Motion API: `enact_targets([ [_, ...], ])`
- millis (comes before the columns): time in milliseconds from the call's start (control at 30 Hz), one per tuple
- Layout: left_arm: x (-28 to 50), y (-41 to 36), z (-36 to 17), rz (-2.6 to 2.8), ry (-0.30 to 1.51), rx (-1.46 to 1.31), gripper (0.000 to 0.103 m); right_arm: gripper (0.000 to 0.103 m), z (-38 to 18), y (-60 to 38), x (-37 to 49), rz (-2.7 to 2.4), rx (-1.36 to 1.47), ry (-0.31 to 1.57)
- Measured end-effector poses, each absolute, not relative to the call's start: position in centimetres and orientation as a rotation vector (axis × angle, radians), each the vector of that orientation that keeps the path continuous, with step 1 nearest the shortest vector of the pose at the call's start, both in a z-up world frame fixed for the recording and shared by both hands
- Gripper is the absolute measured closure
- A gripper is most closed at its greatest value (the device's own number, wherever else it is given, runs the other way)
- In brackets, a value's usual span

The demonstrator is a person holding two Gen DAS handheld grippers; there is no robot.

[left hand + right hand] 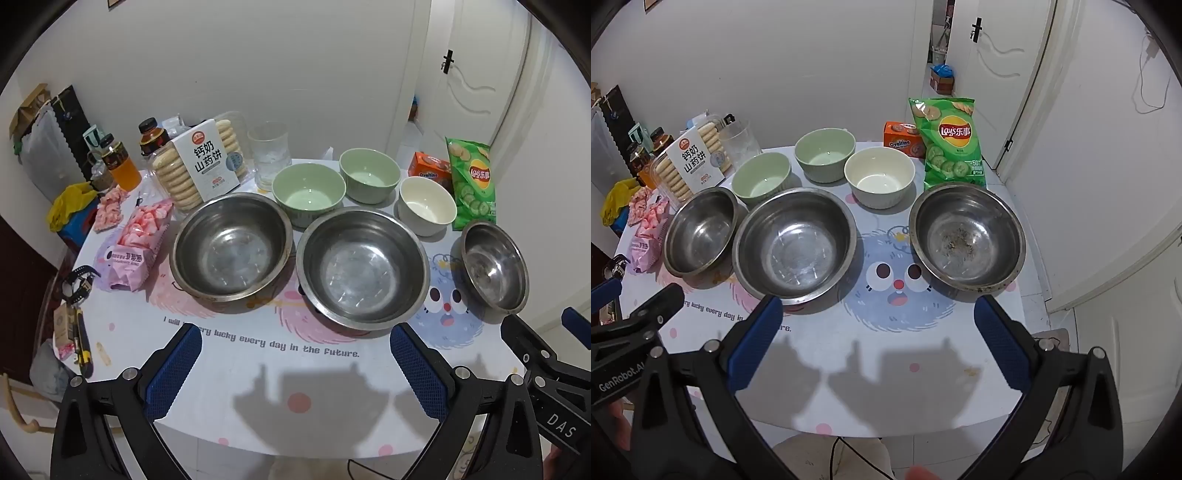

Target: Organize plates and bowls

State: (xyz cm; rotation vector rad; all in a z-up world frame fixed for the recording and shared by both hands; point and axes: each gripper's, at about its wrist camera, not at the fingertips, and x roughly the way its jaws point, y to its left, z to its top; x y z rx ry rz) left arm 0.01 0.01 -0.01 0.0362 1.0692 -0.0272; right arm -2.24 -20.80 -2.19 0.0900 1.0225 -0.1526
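Six bowls stand upright on my table, none stacked. Three steel ones form the near row: the left steel bowl and the middle steel bowl hold nothing, while the right steel bowl has dark crumbs and grime on its bottom. Behind them are two green ceramic bowls, the left green bowl tucked between the two big steel ones and the rear green bowl farther back, then a cream bowl; all three look bare inside. A clear glass tumbler stands beside a tray of biscuits at the back left. My left gripper hangs over the near edge of the table with its blue pads spread wide and nothing between them; the left and middle steel bowls lie just ahead of it, untouched. My right gripper is likewise spread and bare, with the middle steel bowl just ahead of its left finger and the right steel bowl just ahead of its right finger, not touching. Only the right wrist view shows the crumbs plainly; from the left that bowl sits at the edge, distorted. The left view alone shows a pink bag of strawberry sweets, orange drink bottles and a wristwatch. Both views show the Lay's chip bag and the Ovaltine box at the back right.
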Motion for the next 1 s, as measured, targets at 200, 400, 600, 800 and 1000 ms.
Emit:
enact_targets([
  [200, 0.01, -0.06, -0.10, -0.032, 1.068, 0.037, 0.000, 0.000, -2.19, -20.73, -2.22, -0.150, 0.089, 1.023],
  [400, 0.03, 0.01, -0.03, -0.029, 1.067, 0.035, 0.000, 0.000, -2.18, -20.70, -2.23, -0.152, 0.089, 1.024],
  [600, 0.01, 0.02, 0.00, -0.026, 1.066, 0.034, 0.000, 0.000, -2.15, -20.68, -2.25, -0.152, 0.089, 1.024],
  [800, 0.00, 0.01, 0.00, -0.027, 1.065, 0.035, 0.000, 0.000, -2.12, -20.62, -2.32, -0.151, 0.089, 1.024],
  [1000, 0.00, 0.01, -0.01, -0.026, 1.065, 0.034, 0.000, 0.000, -2.03, -20.58, -2.41, -0.152, 0.088, 1.024],
])
